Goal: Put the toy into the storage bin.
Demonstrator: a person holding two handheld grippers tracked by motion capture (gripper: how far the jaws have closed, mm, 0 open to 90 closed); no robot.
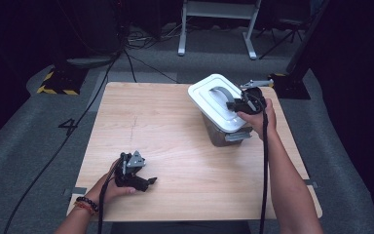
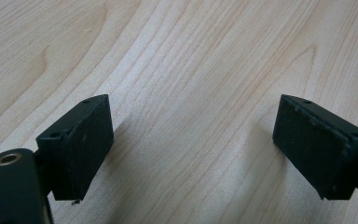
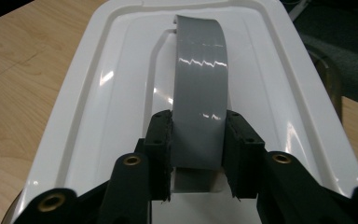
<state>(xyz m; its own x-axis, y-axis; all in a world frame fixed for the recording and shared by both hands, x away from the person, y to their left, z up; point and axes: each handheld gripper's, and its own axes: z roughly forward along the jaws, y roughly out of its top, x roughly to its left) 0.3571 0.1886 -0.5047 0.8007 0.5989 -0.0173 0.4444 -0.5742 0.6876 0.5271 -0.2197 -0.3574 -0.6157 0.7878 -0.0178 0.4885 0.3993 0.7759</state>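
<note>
Right gripper (image 3: 196, 154) has its fingers clamped on the grey handle (image 3: 200, 88) of the white lid (image 1: 216, 100), w/ the container still on the bench (image 1: 175, 146), lid on (not lifted yet). Left gripper (image 1: 148, 183) idles, fingers apart.

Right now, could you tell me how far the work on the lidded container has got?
Done: the right gripper has closed on the grey handle. In hand: that grip. Left: the white lid still sits on the container; the left gripper waits open.

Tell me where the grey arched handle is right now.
The grey arched handle stands atop the white plastic lid at the table's far right, between the right claw's jaws.
</note>
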